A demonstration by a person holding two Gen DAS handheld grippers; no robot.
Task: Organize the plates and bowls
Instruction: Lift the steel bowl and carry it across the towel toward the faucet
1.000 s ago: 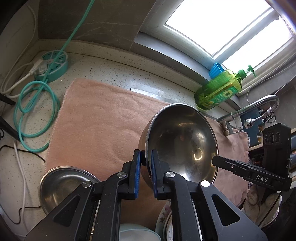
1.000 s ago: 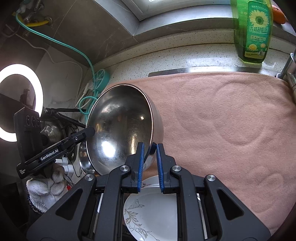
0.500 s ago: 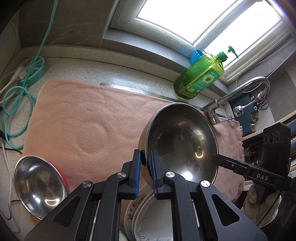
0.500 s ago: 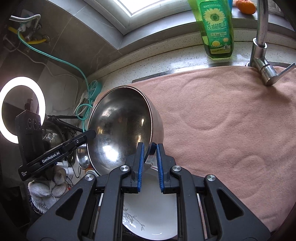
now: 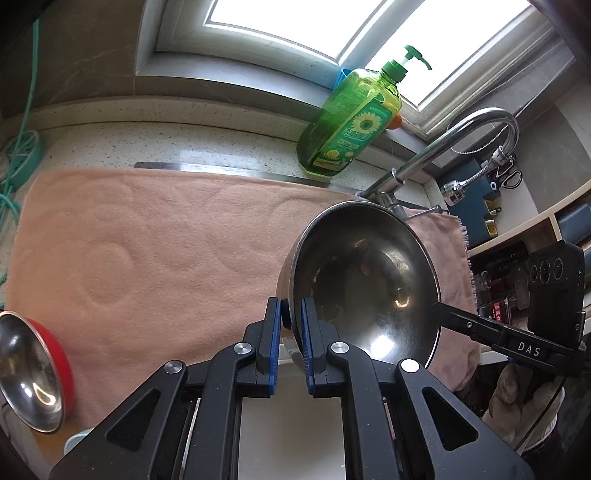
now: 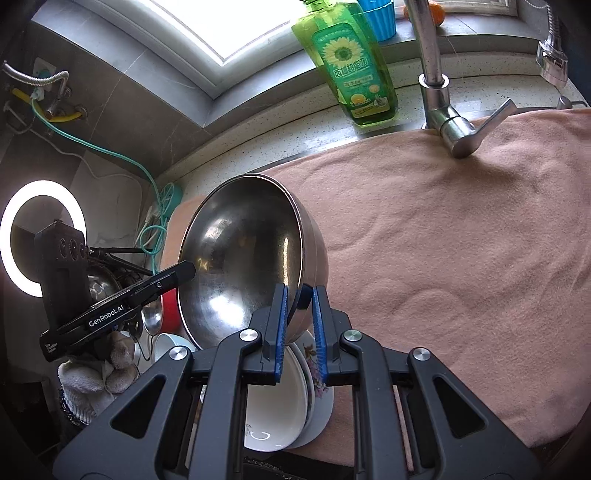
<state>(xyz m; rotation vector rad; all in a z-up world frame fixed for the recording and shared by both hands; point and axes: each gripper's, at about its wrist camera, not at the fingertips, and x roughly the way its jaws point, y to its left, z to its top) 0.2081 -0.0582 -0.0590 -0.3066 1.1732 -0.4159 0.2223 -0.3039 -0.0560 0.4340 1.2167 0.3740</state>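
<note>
A: Daylight from the window (image 5: 295, 22), blown out white. Ring light (image 6: 42, 236) left of the steel bowl (image 6: 243, 258) glares too.
B: Hot specular spots inside the bowl. Heavy fisheye bend, dark vignetted corners. Focus sharp throughout.

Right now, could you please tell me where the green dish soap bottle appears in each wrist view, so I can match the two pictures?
Left wrist view: the green dish soap bottle is upper right of centre, leaning, on the counter below the window.
Right wrist view: the bottle is at top centre, just left of the faucet.
Shared landmark: the faucet, beside the bottle in both.
</note>
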